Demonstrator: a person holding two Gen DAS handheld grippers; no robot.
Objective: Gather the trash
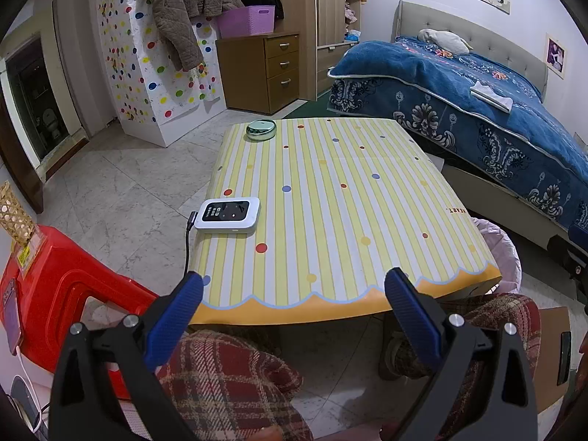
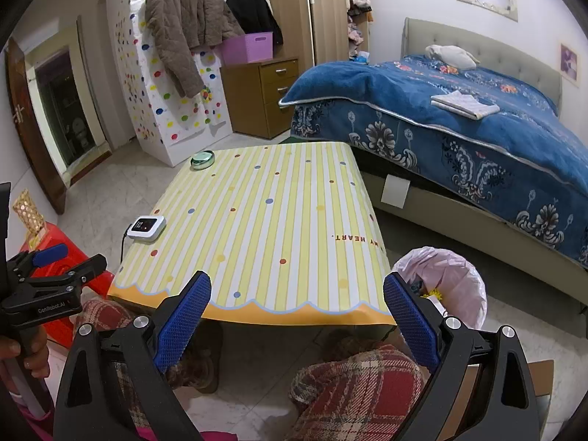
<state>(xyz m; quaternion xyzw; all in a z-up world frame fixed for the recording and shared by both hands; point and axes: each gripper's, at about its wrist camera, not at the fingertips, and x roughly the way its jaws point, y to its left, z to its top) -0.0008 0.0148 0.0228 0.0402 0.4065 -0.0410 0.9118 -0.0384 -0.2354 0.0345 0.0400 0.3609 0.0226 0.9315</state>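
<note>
My claw pads [image 1: 176, 316] blue, arms black. Tablecloth [image 1: 330, 202] yellow/white stripes w/ colour dots, orange scalloped edge. Bin bag [image 2: 452, 275] pink, lower right. Stool [image 1: 66, 275] red, lower left. Blanket [image 2: 477, 128] blue floral, upper right.

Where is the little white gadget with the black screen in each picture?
Left wrist view: the white gadget lies on the table's left edge, left of centre in the picture, its cable hanging off.
Right wrist view: same gadget, smaller, far left, on that same edge.
Shared landmark: the round green tin at the table's far left corner.
</note>
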